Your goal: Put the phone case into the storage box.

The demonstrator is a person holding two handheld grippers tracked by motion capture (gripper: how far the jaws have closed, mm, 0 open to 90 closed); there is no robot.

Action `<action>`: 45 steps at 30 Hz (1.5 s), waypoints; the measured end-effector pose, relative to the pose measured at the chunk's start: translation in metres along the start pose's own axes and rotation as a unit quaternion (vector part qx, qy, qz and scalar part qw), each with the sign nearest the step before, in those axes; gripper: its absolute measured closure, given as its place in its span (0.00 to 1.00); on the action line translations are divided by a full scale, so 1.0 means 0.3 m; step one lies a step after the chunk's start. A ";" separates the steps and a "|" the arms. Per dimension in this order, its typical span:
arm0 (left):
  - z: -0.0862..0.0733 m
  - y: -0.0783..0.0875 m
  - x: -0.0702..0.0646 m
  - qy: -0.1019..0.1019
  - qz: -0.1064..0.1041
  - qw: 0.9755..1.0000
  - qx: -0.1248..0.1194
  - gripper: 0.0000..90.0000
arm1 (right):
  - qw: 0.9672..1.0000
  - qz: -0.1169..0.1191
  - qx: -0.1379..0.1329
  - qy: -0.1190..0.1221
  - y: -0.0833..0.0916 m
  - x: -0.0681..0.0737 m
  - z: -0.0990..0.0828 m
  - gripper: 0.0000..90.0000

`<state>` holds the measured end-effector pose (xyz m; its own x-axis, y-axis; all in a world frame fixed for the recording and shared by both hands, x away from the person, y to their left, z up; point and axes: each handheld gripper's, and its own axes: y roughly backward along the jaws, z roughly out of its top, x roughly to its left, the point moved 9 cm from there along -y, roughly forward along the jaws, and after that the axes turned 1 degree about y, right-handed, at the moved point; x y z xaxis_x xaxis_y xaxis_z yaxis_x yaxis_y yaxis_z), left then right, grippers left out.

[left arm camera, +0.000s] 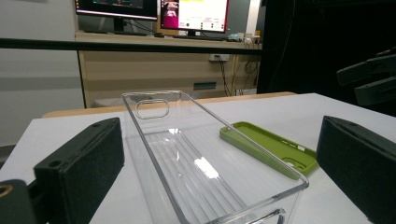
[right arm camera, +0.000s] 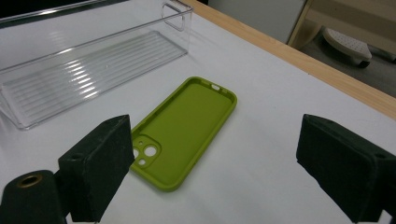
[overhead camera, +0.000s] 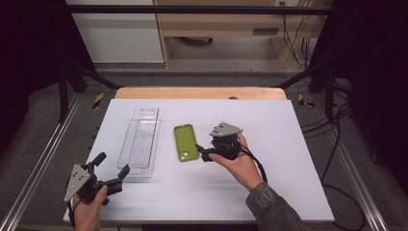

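A green phone case point(overhead camera: 185, 142) lies hollow side up near the middle of the white table point(overhead camera: 279, 187). My right gripper point(overhead camera: 206, 153) stands open just right of its near end, jaws pointing left at it. In the right gripper view the case point(right arm camera: 184, 126) lies ahead of the wide jaws, camera cutout nearest, with nothing between the pads. A clear plastic tray point(overhead camera: 140, 142) lies lengthwise left of the case. My left gripper point(overhead camera: 113, 163) is open at the tray's near end. From the left gripper view the tray point(left arm camera: 187, 158) reaches out from between the jaws, untouched, with the case point(left arm camera: 271, 147) beyond.
A wooden strip point(overhead camera: 199, 92) borders the table's far edge. Black frame bars point(overhead camera: 72, 72) and metal rails point(overhead camera: 38, 163) flank the table, and cables point(overhead camera: 337, 144) hang at the right. Desks and monitors point(left arm camera: 154, 11) stand behind.
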<state>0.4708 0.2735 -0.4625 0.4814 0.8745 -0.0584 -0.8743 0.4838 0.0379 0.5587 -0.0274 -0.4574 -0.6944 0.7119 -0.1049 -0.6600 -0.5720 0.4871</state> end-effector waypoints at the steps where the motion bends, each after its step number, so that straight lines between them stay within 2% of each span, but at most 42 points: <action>1: 0.000 0.000 0.000 0.000 0.000 1.000 0.000 0.01 | 1.000 -0.001 0.004 0.001 -0.006 0.001 0.000 0.13; 7: 0.001 0.000 0.000 -0.001 -0.001 1.000 0.000 0.01 | 1.000 0.001 0.025 -0.007 -0.057 0.004 -0.006 0.16; 17: 0.001 -0.001 0.000 -0.001 -0.001 1.000 0.000 0.01 | 0.999 0.016 0.048 -0.019 -0.122 0.021 -0.028 0.36; 23: 0.000 -0.001 -0.001 -0.001 -0.001 1.000 0.001 0.01 | 0.998 0.020 0.062 -0.018 -0.146 0.032 -0.045 0.38; 45: 0.000 -0.002 -0.002 -0.002 -0.002 1.000 0.001 0.01 | 0.996 0.029 0.081 -0.026 -0.209 0.052 -0.063 0.38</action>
<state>0.4711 0.2726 -0.4624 0.4850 0.8728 -0.0552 -0.8724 0.4873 0.0393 0.5839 0.0117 -0.5058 -0.7119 0.7016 -0.0299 -0.5610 -0.5426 0.6252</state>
